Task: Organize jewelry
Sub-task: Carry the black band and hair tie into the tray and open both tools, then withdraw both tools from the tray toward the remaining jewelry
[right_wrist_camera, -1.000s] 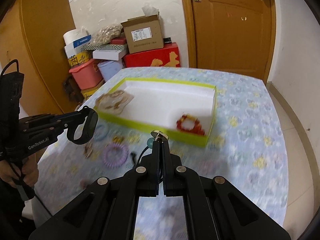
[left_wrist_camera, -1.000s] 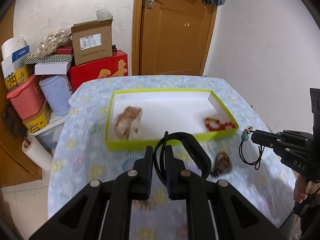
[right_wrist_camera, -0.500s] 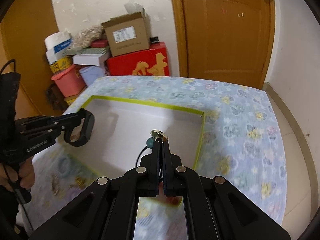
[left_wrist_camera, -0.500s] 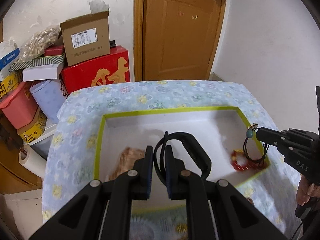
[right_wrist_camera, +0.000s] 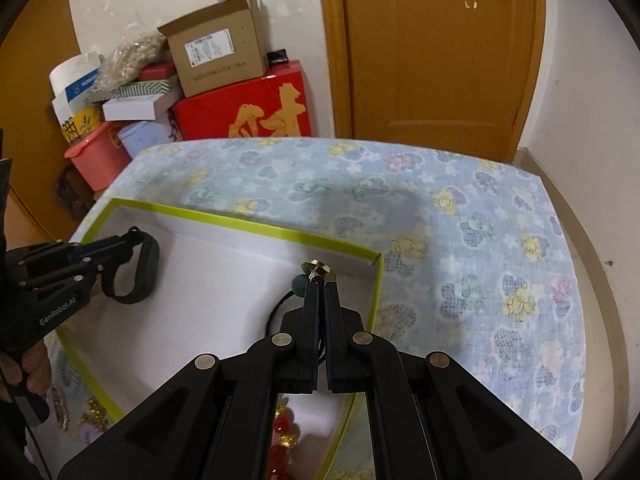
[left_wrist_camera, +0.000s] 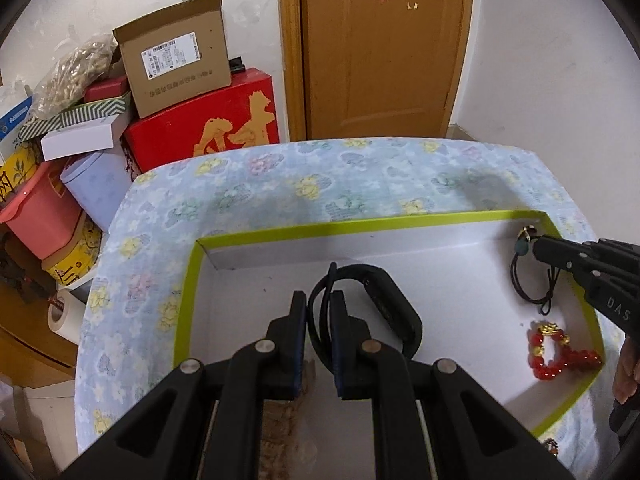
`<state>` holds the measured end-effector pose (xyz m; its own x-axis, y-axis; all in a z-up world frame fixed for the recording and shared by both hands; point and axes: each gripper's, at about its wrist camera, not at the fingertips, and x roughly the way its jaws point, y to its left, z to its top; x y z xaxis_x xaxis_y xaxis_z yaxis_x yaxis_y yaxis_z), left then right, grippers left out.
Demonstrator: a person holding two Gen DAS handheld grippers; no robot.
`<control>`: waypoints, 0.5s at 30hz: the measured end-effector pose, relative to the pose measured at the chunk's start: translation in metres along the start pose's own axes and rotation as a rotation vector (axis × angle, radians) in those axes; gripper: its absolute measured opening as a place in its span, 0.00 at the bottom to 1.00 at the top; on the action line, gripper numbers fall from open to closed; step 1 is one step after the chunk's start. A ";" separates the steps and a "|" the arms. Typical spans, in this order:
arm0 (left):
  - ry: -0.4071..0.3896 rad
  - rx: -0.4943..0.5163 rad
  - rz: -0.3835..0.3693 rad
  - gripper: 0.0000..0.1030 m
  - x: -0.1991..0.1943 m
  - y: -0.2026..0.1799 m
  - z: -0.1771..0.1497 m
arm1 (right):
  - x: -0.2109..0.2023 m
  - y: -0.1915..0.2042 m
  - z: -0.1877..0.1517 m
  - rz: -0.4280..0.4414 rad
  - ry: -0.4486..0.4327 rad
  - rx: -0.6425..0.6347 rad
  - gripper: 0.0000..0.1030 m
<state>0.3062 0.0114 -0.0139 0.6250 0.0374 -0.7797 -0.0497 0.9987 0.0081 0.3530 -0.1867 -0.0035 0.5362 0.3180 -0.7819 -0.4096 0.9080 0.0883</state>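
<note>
- The left gripper [left_wrist_camera: 319, 300] has its jaws nearly closed, pinching the thin loop of a black wristband [left_wrist_camera: 384, 304] that hangs out in front of them; the right gripper [right_wrist_camera: 320, 280] is squeezed tight on a black cord bracelet [left_wrist_camera: 528, 280] with a teal bead and a gold charm at its tip.
- A second ago both grippers were short of the tray [left_wrist_camera: 360, 222], over the flowered tablecloth [left_wrist_camera: 320, 184]; now both hover over its white floor, the wristband near the middle and the cord bracelet near the far right corner.
- This suggests both pieces are about ready to be let go inside the tray, beside the red bead bracelet [left_wrist_camera: 560, 354] already lying there.
- Neither held piece clearly touches the tray floor; how high they hang cannot be judged.
- The brownish item seen in the tray earlier is now almost wholly hidden behind the left gripper's fingers [left_wrist_camera: 296, 320], with only a scrap showing between them.
- In the right wrist view, small pieces [right_wrist_camera: 92, 412] outside the tray's near left edge are blurred and cut off; what they are cannot be told.
</note>
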 end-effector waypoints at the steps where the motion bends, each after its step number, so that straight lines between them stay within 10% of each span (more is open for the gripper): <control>1: 0.000 0.000 0.002 0.12 0.001 0.000 0.000 | 0.003 -0.001 0.000 -0.002 0.008 0.001 0.02; 15: -0.033 -0.044 -0.052 0.24 -0.022 0.006 -0.005 | -0.023 0.009 -0.011 0.001 -0.029 -0.028 0.38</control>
<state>0.2882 0.0163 0.0007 0.6531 -0.0128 -0.7572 -0.0500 0.9969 -0.0600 0.3286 -0.1886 0.0084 0.5566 0.3266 -0.7639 -0.4306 0.8998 0.0710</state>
